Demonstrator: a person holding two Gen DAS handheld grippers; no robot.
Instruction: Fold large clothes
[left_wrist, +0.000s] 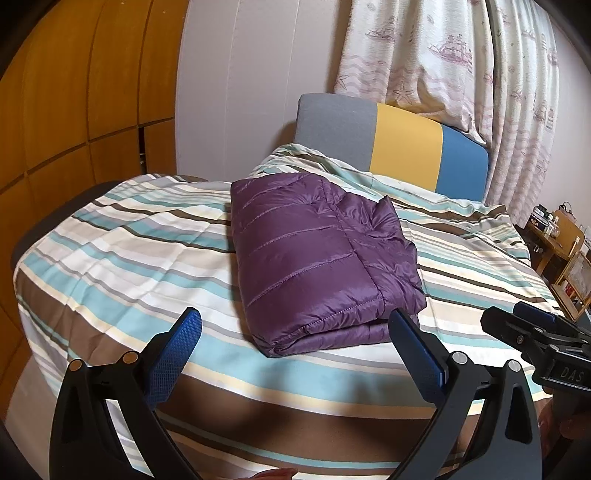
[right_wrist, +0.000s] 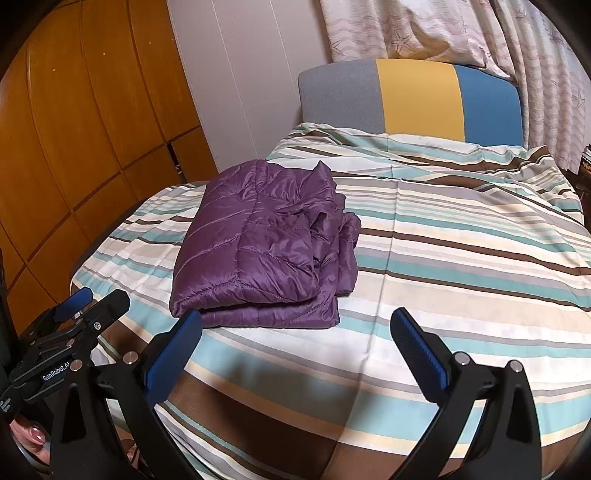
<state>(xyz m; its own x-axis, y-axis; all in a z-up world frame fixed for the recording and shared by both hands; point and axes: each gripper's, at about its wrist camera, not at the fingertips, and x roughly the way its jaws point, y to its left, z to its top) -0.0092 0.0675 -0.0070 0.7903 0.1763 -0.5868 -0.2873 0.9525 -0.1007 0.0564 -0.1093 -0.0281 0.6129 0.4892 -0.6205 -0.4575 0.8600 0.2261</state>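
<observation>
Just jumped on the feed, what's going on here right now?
A person holds a two-finger gripper in each hand over a bed with a striped cover. A purple quilted jacket lies on it, already folded into a compact bundle. The left gripper and the right gripper both hover open at the near edge of the bed, touching nothing; the jacket sits just beyond their fingertips. The fold looks finished, though the layers on the bundle's right side are a bit rumpled.

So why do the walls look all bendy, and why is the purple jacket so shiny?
Left wrist view: the fisheye lens curves the wooden closet and darkens the corners. Right wrist view: room light glints off the purple jacket, and the bedspread bulges.
</observation>
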